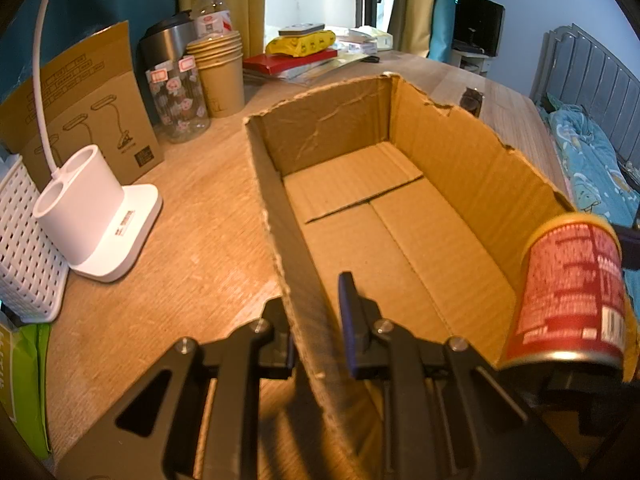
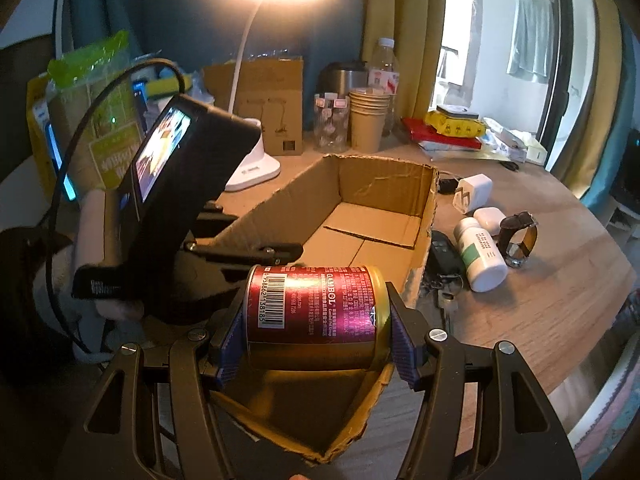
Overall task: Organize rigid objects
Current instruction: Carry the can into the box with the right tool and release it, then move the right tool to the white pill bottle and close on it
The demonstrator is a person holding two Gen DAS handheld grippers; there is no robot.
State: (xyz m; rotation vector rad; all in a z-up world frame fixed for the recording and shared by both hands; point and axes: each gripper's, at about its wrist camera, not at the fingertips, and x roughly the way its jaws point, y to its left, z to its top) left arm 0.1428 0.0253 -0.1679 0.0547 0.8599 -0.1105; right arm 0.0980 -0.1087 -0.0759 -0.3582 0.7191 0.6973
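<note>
Pinching the cardboard box (image 1: 400, 208) wall between the closed left gripper (image 1: 316, 320) fingers. Clamping the red can (image 2: 316, 312) sideways in the right gripper (image 2: 316, 344), hovering over the box's near end.

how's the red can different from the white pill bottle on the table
The red can is held sideways between the right gripper fingers, above the near end of the cardboard box; the white pill bottle lies loose on the table, outside the box. The can is shiny metal with a barcode and dense print; the bottle is matte white with a green label band. Both are cylinders lying on their sides.
</note>
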